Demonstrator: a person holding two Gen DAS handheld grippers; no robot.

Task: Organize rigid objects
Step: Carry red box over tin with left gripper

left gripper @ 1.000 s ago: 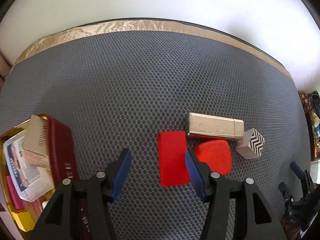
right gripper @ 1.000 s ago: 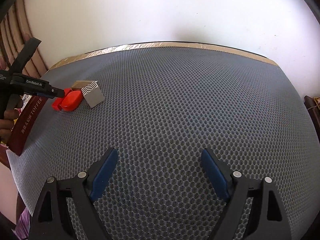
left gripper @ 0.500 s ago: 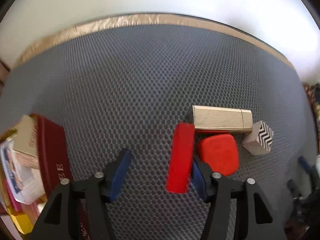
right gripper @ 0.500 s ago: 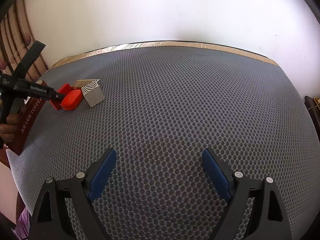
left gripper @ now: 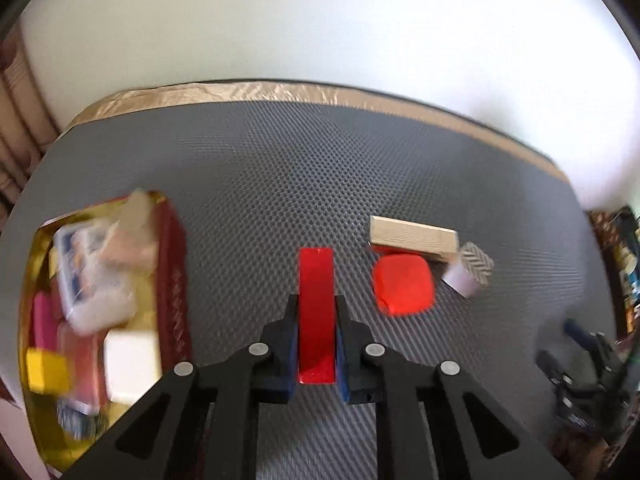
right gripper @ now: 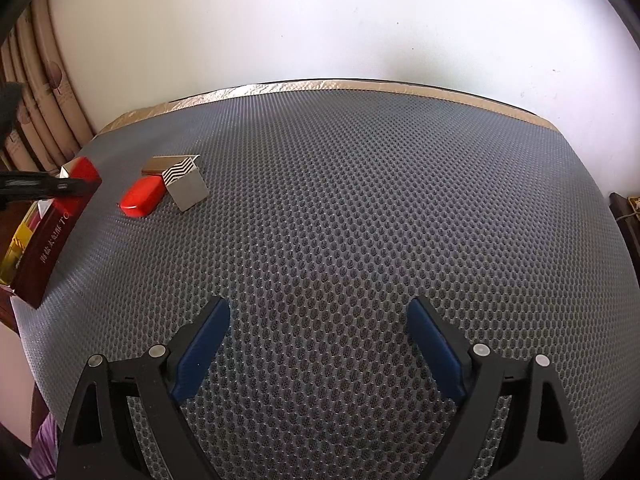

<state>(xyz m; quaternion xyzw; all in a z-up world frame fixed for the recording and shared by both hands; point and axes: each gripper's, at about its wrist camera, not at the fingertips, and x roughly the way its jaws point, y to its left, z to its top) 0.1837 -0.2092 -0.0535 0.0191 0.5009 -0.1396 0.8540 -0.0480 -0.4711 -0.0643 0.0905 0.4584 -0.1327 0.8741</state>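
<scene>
Where it lay flat a second ago, red block [left gripper: 316, 312] now stands on edge, clamped by left gripper [left gripper: 316, 320]; right gripper [right gripper: 318, 344] gapes empty over grey mesh mat [right gripper: 360, 200], white wall [right gripper: 320, 20] behind

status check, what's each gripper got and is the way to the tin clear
Left gripper shut on flat red block, lifted on edge. Right gripper open, empty, over mat. Tin left of block, already crowded; nothing between.
</scene>
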